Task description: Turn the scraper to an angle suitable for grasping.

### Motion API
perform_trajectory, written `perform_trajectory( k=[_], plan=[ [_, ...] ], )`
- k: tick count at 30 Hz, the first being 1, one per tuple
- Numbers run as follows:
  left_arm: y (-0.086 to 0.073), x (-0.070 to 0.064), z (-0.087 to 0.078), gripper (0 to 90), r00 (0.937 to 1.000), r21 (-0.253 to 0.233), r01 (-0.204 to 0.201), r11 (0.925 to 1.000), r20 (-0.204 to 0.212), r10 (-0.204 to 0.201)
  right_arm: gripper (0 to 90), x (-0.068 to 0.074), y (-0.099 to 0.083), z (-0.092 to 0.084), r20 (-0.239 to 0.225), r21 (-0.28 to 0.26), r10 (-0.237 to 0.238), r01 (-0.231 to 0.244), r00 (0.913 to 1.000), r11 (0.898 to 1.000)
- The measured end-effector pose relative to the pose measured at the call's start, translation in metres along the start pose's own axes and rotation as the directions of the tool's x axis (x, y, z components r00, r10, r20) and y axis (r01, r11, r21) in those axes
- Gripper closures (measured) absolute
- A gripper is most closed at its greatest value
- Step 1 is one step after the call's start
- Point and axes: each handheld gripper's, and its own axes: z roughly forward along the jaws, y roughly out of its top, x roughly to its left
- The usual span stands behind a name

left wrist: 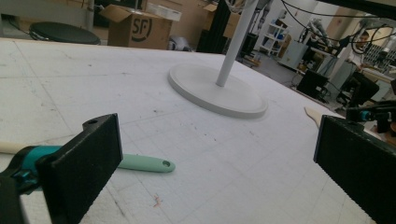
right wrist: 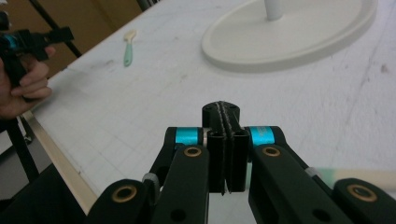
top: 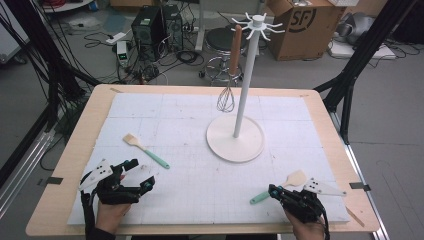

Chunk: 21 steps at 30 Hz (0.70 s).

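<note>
Two mint-handled wooden spatulas on desk: one [top: 145, 150] near left edge, just beyond released left tool [top: 134, 176]; other [top: 280, 186] by front right corner, touching clenched, empty right tool [top: 274, 191].

I'm working in a lab: black desktop computer towers [top: 156, 25] and tangled cables at eleven o'clock, brown cardboard shipping box [top: 304, 25] at one

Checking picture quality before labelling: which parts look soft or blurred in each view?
High view: evenly lit, sharp across the white mat. Left gripper view: near black claw pads soft, mint-handled spatula clearer. Right gripper view: round white stand base slightly blurred, shut right claw crisp.
</note>
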Motion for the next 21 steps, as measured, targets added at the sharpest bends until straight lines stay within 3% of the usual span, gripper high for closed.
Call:
perform_trajectory(
  k=[9, 21],
  plan=[
    [0.000, 0.000, 0.000, 1.7, 1.0000, 0.000, -0.005, 1.0000, 0.000, 0.005, 89.7, -0.002, -0.012, 0.007, -0.011, 0.092, 0.049, -0.048, 0.9987, 0.995],
    [0.000, -0.001, 0.000, 1.7, 1.0000, -0.002, -0.002, 1.0000, 0.005, 0.002, 89.8, -0.006, -0.018, 0.018, -0.015, 0.198, 0.117, -0.112, 0.9930, 0.974]
  ],
)
